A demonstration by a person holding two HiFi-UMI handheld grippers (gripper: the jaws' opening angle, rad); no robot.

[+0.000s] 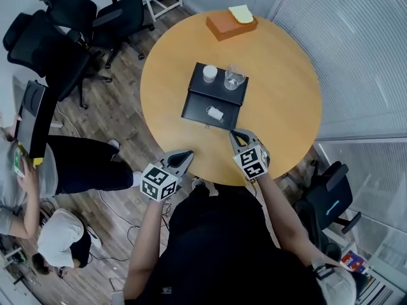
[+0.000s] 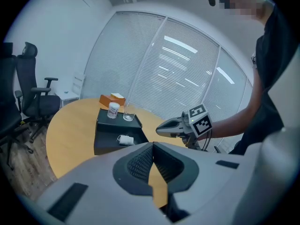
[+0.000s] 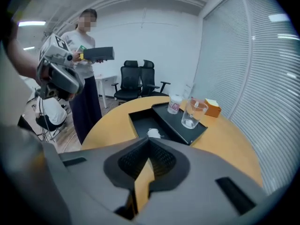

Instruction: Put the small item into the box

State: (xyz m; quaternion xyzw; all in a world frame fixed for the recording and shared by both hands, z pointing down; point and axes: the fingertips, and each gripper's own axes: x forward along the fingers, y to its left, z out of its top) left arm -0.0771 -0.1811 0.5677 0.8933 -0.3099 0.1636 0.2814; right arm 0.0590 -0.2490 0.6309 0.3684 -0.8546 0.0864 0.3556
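A small white item (image 1: pixel 215 112) (image 2: pixel 124 139) (image 3: pixel 153 133) lies inside an open black box (image 1: pixel 194 112) (image 3: pixel 138 120) on the round wooden table (image 1: pixel 280 107). Across the box's far edge rests its black lid (image 1: pixel 219 93), which carries a white jar (image 1: pixel 209 74) and a clear glass (image 1: pixel 234 78). My right gripper (image 1: pixel 236 135) (image 3: pixel 149 142) is shut and empty, hovering just short of the box's near right corner. My left gripper (image 1: pixel 186 154) (image 2: pixel 152 147) is also shut and empty, over the table's near edge, left of the box.
An orange box with a yellow pad (image 1: pixel 231 23) sits at the table's far side. Black office chairs (image 1: pixel 76 24) stand at the far left. A person holding a black object (image 1: pixel 35 122) stands left of the table. Window blinds (image 1: pixel 356 56) run along the right.
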